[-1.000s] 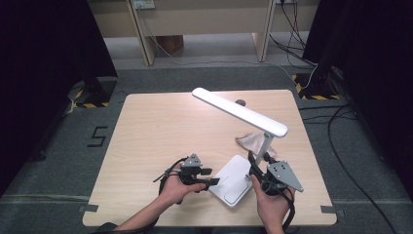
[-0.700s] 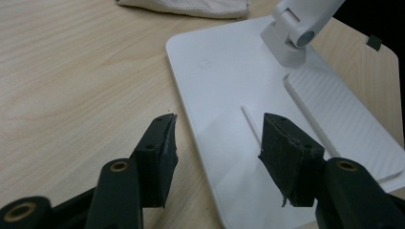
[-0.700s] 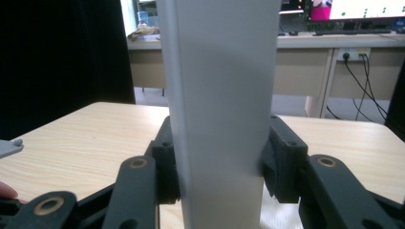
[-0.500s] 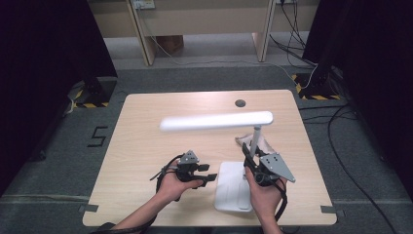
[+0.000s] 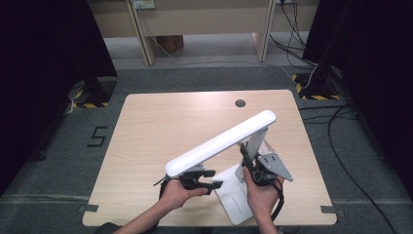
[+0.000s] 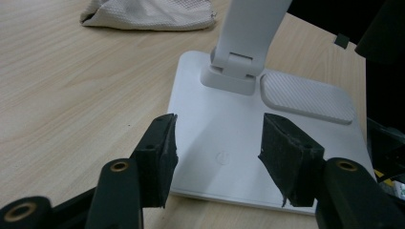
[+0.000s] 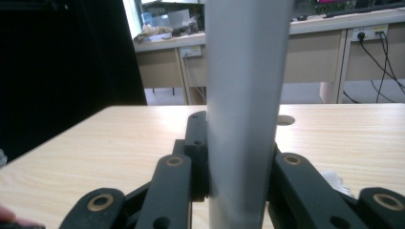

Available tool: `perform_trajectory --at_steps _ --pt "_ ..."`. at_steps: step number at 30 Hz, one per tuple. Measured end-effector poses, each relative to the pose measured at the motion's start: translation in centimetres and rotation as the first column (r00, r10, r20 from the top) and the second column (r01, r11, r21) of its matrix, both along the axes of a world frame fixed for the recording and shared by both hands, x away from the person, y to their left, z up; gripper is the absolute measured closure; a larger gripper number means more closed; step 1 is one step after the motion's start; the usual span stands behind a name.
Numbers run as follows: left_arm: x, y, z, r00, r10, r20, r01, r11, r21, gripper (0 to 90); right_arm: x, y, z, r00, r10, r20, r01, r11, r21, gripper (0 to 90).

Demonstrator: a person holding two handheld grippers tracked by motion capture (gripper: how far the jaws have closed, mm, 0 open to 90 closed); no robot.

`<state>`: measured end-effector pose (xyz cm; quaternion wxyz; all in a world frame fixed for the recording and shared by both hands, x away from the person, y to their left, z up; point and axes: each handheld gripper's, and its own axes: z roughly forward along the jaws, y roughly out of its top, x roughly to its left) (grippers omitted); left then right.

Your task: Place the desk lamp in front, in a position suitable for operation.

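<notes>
With the right hand-held gripper (image 5: 246,158), clamps the upright post (image 7: 243,95) of the white desk lamp, jaws narrow and pressed against both sides of it, having just been closing with the post between them. Keeps the left hand-held gripper (image 5: 214,179) fairly wide and holding nothing, pads poised over the near edge of the lamp base (image 6: 210,119), flat on the surface (image 5: 160,126) straight ahead of those jaws and just below the right ones. Has swung the lamp head (image 5: 219,144) round within the last second: first pointing away toward the far left, then level across, now slanting back toward the person, free end above the left hand-held gripper. Has turned the base along with it. Probably means a turning or repositioning of the lamp by its post, with a firm hold now set for the next adjustment and the left side ready to steady or press the base. Seems well under way rather than finished. From the high view, takes in the whole sweep of the head and both hands. From the left gripper view, picks up detail covered by the head from above: the hinged foot of the post, a faint round power mark (image 6: 222,157) between the pads, a ribbed pad (image 6: 305,98) to the right, a crumpled cloth (image 6: 148,14) beyond. From the right gripper view, confirms the squeeze on the post at close range.
</notes>
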<state>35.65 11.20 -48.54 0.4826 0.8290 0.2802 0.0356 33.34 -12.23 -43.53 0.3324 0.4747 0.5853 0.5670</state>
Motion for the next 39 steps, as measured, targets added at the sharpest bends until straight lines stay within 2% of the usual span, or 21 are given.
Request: perform_trajectory --at_steps 3,4,5,6,7,9,11,15,16,17,20,29,30,35,36,38,39 --pt "0.3 0.3 0.3 0.9999 0.012 0.010 -0.012 0.9999 0.001 45.7 1.4 0.8 0.2 0.9998 -0.016 -0.009 0.016 1.000 0.021 75.9" --pt "0.3 0.3 0.3 0.9999 0.012 0.010 -0.012 0.9999 0.001 45.6 1.4 0.8 0.2 0.9998 -0.016 -0.009 0.016 1.000 0.021 75.9" --pt "0.4 0.5 0.4 0.9998 0.016 0.015 -0.016 0.9999 0.000 45.6 2.3 1.4 0.3 0.9995 -0.021 -0.024 0.022 0.999 0.033 75.8" --pt "0.5 0.6 0.5 0.9997 0.018 0.018 -0.018 0.9998 0.002 45.5 2.8 1.6 0.3 0.9996 -0.023 -0.019 0.023 0.999 0.031 75.8" --pt "0.6 0.8 0.6 0.9994 0.025 0.025 -0.026 0.9997 0.005 45.5 2.8 1.6 0.3 0.9996 -0.023 -0.019 0.023 0.999 0.031 75.8" --pt "0.8 1.7 0.7 0.9984 0.044 0.034 -0.044 0.9990 0.006 45.4 4.4 2.8 0.5 0.9989 -0.018 -0.044 0.019 0.999 0.038 75.8" --pt "0.9 2.1 0.7 0.9982 0.052 0.031 -0.052 0.9986 0.007 45.4 4.9 3.1 0.5 0.9985 -0.016 -0.052 0.019 0.999 0.043 75.8" --pt "1.3 3.4 0.3 0.9961 0.085 0.025 -0.085 0.9963 0.008 45.4 7.1 4.7 0.5 0.9974 -0.022 -0.069 0.025 0.999 0.039 75.7" --pt "1.4 3.7 0.2 0.9957 0.090 0.022 -0.090 0.9958 0.013 45.4 7.1 4.7 0.5 0.9974 -0.022 -0.069 0.025 0.999 0.039 75.7" --pt "1.5 4.0 0.1 0.9950 0.097 0.022 -0.098 0.9951 0.013 45.4 7.9 5.0 0.5 0.9961 -0.033 -0.082 0.036 0.999 0.038 75.7" --pt "2.0 4.8 -0.2 0.9926 0.119 0.021 -0.120 0.9926 0.019 45.5 8.8 5.4 0.3 0.9938 -0.046 -0.101 0.050 0.998 0.042 75.8" --pt "2.9 6.3 -0.8 0.9849 0.172 0.019 -0.173 0.9841 0.040 45.4 10.8 6.5 0.3 0.9911 -0.064 -0.116 0.068 0.997 0.033 75.7" --pt "3.1 6.4 -0.9 0.9836 0.179 0.022 -0.180 0.9826 0.046 45.4 11.2 6.8 0.3 0.9917 -0.068 -0.109 0.070 0.997 0.018 75.7" --pt "3.4 6.7 -1.3 0.9810 0.193 0.019 -0.194 0.9796 0.052 45.4 11.5 7.4 0.1 0.9908 -0.082 -0.107 0.083 0.997 0.002 75.6" --pt "3.5 6.8 -1.5 0.9790 0.203 0.015 -0.204 0.9775 0.054 45.4 11.4 7.4 -0.1 0.9898 -0.089 -0.112 0.087 0.996 -0.022 74.8" --pt "3.6 6.9 -1.6 0.9784 0.206 0.013 -0.207 0.9768 0.056 45.5 11.3 7.2 -0.2 0.9895 -0.087 -0.115 0.084 0.996 -0.031 74.0" --pt "3.6 6.9 -1.7 0.9774 0.211 0.012 -0.211 0.9758 0.056 45.6 11.2 7.0 0.0 0.9896 -0.084 -0.116 0.076 0.995 -0.069 70.1"
